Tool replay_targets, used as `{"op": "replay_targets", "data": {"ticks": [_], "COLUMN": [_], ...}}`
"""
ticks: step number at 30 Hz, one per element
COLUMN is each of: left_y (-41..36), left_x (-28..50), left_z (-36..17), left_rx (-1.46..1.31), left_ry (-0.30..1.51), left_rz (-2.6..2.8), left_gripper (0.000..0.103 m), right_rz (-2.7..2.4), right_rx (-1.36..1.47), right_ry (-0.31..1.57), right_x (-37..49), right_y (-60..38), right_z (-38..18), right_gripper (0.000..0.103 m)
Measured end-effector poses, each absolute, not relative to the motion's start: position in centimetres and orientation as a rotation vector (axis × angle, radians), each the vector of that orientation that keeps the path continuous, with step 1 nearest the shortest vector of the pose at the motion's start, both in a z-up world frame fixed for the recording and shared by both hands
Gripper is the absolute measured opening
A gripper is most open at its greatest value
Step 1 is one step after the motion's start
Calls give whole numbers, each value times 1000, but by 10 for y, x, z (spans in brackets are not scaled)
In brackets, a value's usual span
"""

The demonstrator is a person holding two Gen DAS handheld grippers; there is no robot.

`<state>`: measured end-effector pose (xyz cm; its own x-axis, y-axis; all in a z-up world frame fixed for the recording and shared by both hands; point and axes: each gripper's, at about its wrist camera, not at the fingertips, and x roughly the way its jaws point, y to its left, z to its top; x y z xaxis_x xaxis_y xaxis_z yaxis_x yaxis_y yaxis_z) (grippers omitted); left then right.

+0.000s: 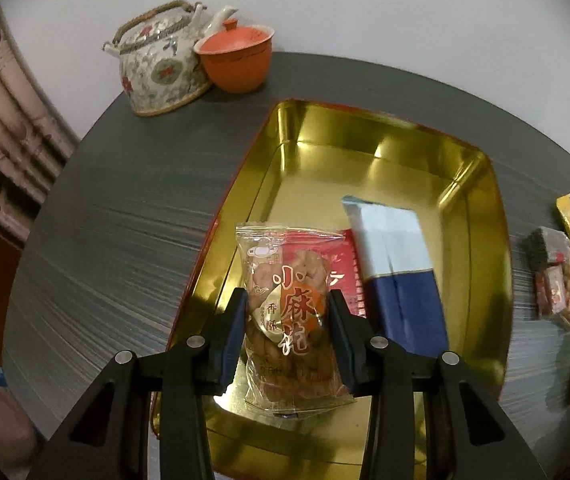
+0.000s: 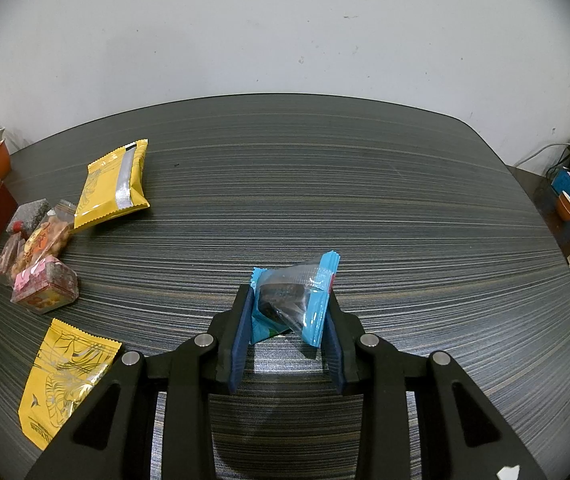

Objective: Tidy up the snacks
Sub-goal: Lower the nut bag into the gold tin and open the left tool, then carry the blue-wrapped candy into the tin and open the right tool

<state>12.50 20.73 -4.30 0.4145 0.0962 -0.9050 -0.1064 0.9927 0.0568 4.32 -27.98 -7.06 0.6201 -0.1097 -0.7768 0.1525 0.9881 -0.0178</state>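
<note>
The landmark is a rectangular metal tin (image 1: 481, 184) with rounded corners, a mirror-bright gold inside and a red outside, standing open on a dark table (image 1: 133, 216) whose surface has fine grey streaks like wood grain.

From the left wrist camera, the left gripper (image 1: 287, 312) has its two black jaws, faced with blue ribbed pads, pressed against the sides of a clear crinkly packet of small brown twisted pastries (image 1: 285, 320), printed in red and gold. The packet is held above the tin's near end. Inside the tin, just right of the held packet, lies a flat red packet (image 1: 345, 276), and over its right edge a long pale blue and navy packet (image 1: 397, 272) lies flat. Beyond the tin's far left corner stand a round floral ceramic teapot (image 1: 161, 68) with a rope-wound handle and, touching it, an orange clay lidded cup (image 1: 239, 58).

From the right wrist camera, the right gripper (image 2: 289, 320) is narrowly closed on a glossy blue-edged wrapper with a clear window showing a dark round biscuit (image 2: 293, 300), held just over the table well to the right of the tin. Between it and the tin lie two yellow foil pouches (image 2: 113, 184) with crimped ends, and a cluster of small clear-wrapped blocks (image 2: 45, 284).
</note>
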Motion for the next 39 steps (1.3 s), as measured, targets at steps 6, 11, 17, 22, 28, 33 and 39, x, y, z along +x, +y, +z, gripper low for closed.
{"op": "replay_targets", "data": {"ticks": [6, 11, 17, 22, 28, 33, 39], "left_y": [209, 206, 209, 217, 236, 252, 261], "left_x": [120, 117, 107, 84, 43, 16, 11], "left_z": [-45, -35, -11, 6, 17, 16, 3], "left_rx": [-33, -34, -46, -38, -29, 13, 16], "left_ry": [1131, 1093, 1045, 1005, 987, 953, 966], "left_rz": [97, 62, 45, 68, 101, 163, 188], "left_gripper": [44, 73, 75, 75, 75, 76, 78], "right_rz": [-151, -158, -159, -160, -162, -164, -201], "right_rx": [51, 50, 47, 47, 42, 52, 50], "right_ry": [889, 890, 890, 890, 890, 890, 931], "right_x": [43, 43, 44, 44, 45, 41, 40], "right_y": [-279, -280, -281, -280, -280, -280, -276], "right_z": [-71, -72, -73, -73, -73, -73, -68], "right_gripper": [31, 32, 33, 33, 34, 31, 26]}}
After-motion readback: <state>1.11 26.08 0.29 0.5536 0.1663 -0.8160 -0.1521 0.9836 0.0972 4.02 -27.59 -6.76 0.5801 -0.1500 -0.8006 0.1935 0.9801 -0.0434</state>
